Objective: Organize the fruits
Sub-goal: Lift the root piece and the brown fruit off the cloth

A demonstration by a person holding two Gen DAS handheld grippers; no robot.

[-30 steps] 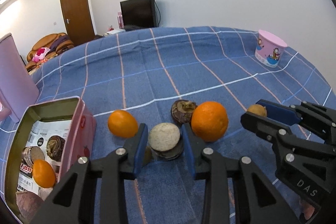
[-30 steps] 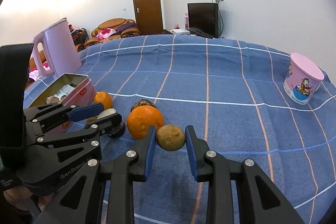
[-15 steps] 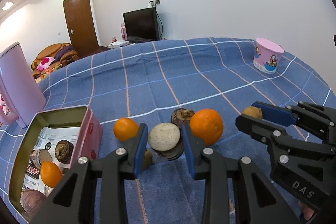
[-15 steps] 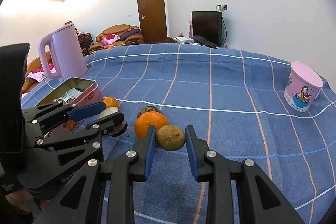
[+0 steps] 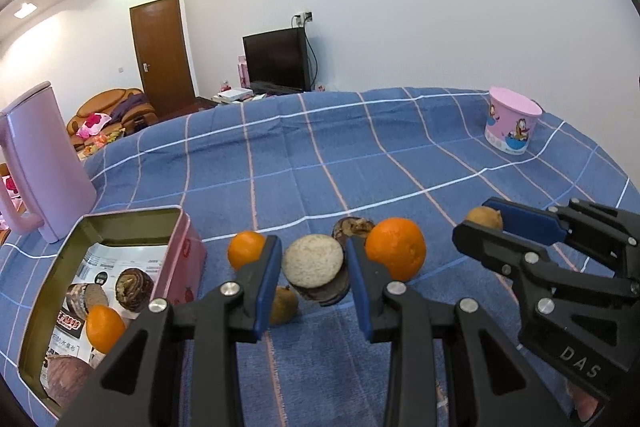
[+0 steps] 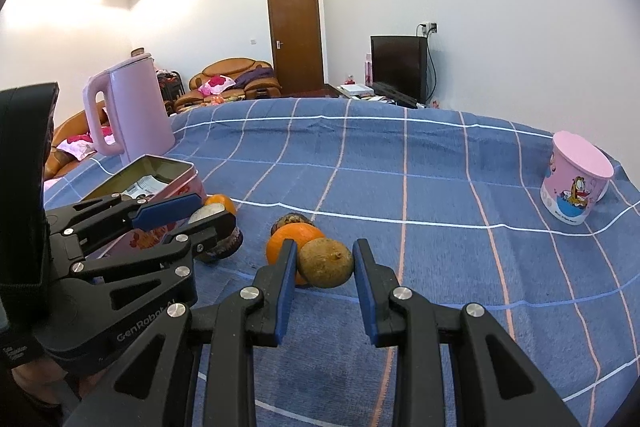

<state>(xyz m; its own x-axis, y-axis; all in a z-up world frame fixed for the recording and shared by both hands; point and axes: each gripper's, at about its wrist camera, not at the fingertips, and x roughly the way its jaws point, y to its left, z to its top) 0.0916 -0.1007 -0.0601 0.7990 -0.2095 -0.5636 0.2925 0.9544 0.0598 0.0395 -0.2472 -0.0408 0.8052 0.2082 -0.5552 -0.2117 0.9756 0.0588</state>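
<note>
- The left gripper (image 5: 314,277) is clamped on a cut dark fruit with a pale flat face (image 5: 315,267); the piece appears lifted clear of the blue checked cloth (image 5: 360,155), with a small brownish fruit (image 5: 285,305) lying on the cloth beneath it.
- The right gripper (image 6: 326,273) is closed on a round brown fruit (image 6: 326,264), which sits between its blue pads, just in front of a large orange (image 6: 290,241).
- The step in hand, judging from this, is the carry: both fruits are gripped and neither is yet in the open pink tin (image 5: 186,239) at the near left.
- The tin already holds a small orange (image 5: 104,327) and several dark cut pieces on a printed paper liner, so that seems to be the collecting place.
- Left on the cloth are a small orange (image 5: 246,249) just right of the tin, the large orange, a dark shrivelled fruit (image 5: 352,229) behind it, and the small brownish fruit.
- The next move probably calls for the left gripper to swing left over the tin rim, lower the piece onto a free patch of liner, and only then part its jaws.
- The right gripper would have to follow across the loose fruit; the two grippers are close together, so going one at a time looks safer.
- A pink kettle (image 5: 44,163) stands at the far left, a pink cartoon cup (image 5: 512,125) far right, both well apart from the fruit.
</note>
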